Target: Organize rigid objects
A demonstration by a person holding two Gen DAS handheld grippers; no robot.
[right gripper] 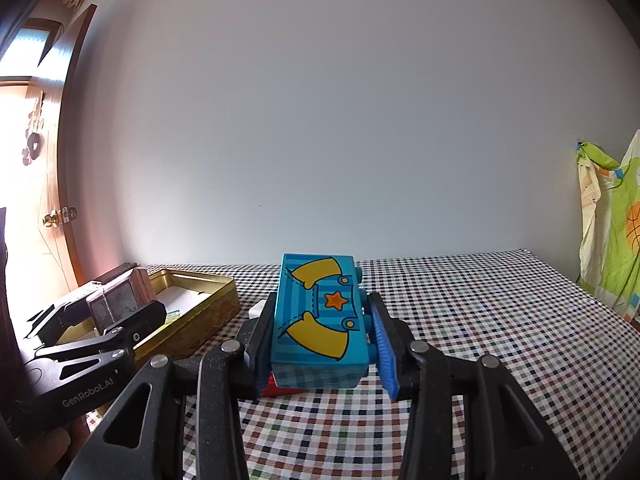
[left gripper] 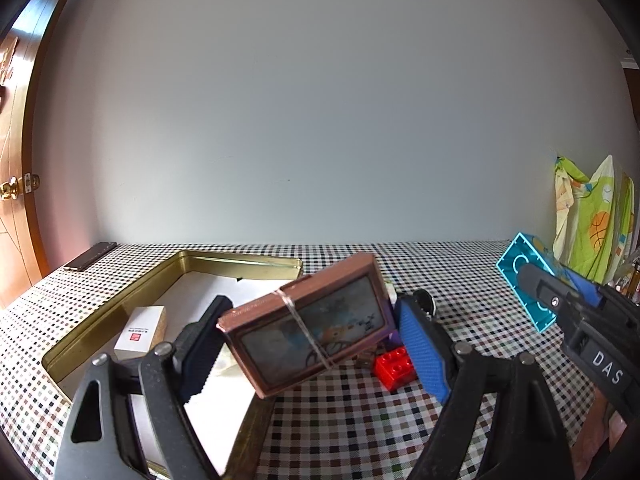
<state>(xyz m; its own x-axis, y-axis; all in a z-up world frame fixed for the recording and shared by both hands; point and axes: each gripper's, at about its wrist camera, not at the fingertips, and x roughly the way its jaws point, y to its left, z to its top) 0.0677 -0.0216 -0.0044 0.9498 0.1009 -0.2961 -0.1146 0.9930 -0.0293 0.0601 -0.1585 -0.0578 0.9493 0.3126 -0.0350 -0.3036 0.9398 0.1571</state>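
Observation:
My left gripper (left gripper: 310, 344) is shut on a brown rectangular box (left gripper: 308, 320) bound with a rubber band. The box is held tilted in the air over the near right corner of an open gold tin (left gripper: 120, 304). The right wrist view shows that box (right gripper: 116, 300) at the far left, beside the tin (right gripper: 212, 280). My right gripper (right gripper: 320, 336) is shut on a blue toy brick (right gripper: 320, 312) printed with yellow sleeves and an orange star, held above the checked tablecloth. In the left wrist view the blue brick (left gripper: 520, 268) hangs at the right in the right gripper (left gripper: 536, 288).
A small white box (left gripper: 140, 332) lies inside the tin. A red brick (left gripper: 394, 366) sits on the cloth between the grippers, with a purple piece behind it. A dark flat case (left gripper: 90, 256) lies at the far left corner. A green patterned bag (left gripper: 592, 220) hangs at right.

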